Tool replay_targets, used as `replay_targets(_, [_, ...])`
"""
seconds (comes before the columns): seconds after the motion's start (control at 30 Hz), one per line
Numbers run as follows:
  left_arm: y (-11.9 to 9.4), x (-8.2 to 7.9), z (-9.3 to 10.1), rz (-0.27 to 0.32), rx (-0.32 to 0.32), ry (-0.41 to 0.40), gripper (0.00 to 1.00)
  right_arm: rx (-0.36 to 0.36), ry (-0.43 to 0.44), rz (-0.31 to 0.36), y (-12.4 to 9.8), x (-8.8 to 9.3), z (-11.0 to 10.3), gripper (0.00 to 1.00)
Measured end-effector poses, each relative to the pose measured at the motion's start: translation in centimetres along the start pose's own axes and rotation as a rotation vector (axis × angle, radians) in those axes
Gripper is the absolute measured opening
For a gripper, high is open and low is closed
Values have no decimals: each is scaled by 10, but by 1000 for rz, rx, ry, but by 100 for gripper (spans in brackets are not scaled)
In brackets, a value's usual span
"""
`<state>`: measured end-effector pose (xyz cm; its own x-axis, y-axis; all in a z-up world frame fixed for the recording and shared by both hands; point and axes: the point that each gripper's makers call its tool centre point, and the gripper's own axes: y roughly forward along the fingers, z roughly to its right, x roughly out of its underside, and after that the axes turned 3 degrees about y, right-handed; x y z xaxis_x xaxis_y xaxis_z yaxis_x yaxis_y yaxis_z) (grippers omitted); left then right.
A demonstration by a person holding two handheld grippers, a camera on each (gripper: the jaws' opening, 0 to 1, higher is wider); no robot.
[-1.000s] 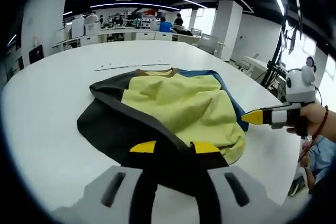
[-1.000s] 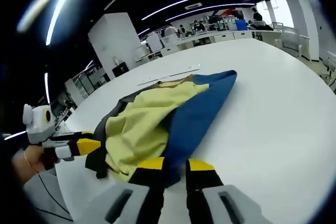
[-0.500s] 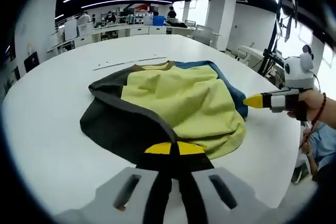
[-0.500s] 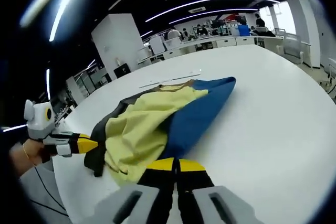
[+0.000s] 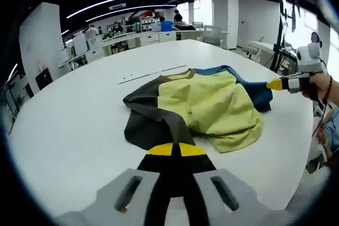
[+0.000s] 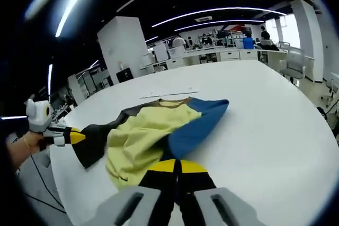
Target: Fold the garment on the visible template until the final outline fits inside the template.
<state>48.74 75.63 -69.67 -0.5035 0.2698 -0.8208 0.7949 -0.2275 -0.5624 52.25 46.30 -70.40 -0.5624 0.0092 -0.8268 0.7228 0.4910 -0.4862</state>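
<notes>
My left gripper (image 5: 175, 149) pinches the garment's (image 5: 212, 107) dark edge, my right gripper (image 6: 177, 165) its blue edge, on the table (image 5: 79, 109)

A: What is the left tool (image 5: 175, 149) doing?
B: Pinching the dark near edge of the garment (image 5: 204, 107), jaws together.
A: And the right tool (image 5: 276, 83)?
B: Gripping the blue edge at far right, over the white table (image 5: 69, 125).
</notes>
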Motion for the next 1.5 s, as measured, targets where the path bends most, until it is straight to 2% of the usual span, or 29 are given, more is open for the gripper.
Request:
replay_targets(0.13, [-8,5,-23,1,-53,-35,0,11,5,35,-6,-11,9,0])
replay_targets(0.4, [-20,18,-63,-10,-142,-102,0,71,-15,43,-17,-24,37,0])
replay_targets(0.53, [-24,17,-81,15,-177,-181,0,105,-14,51,-22,-32,53,0])
replay_targets(0.7, [-28,17,-102,22,-235,-194,0,152,-7,66,-29,-42,74,0])
replay_targets(0.97, [-32,31,-139,19,-333,-256,0,199,-7,60,-31,-49,101,0])
replay_targets(1.07, [-34,36,-153,14,-375,-259,0,228,-8,53,-31,-52,115,0])
replay_targets(1.13, [-35,36,-163,27,-410,-220,0,240,-11,48,-31,-55,122,0])
replay_targets(1.17, [-34,40,-167,12,-418,-225,0,245,-12,46,-31,-56,126,0])
replay_targets(1.4, [-24,49,-191,-25,-440,-214,0,296,-43,13,-24,-63,154,0])
replay_targets(1.5, [-18,51,-200,-40,-449,-214,0,318,-30,-11,-20,-63,165,0])
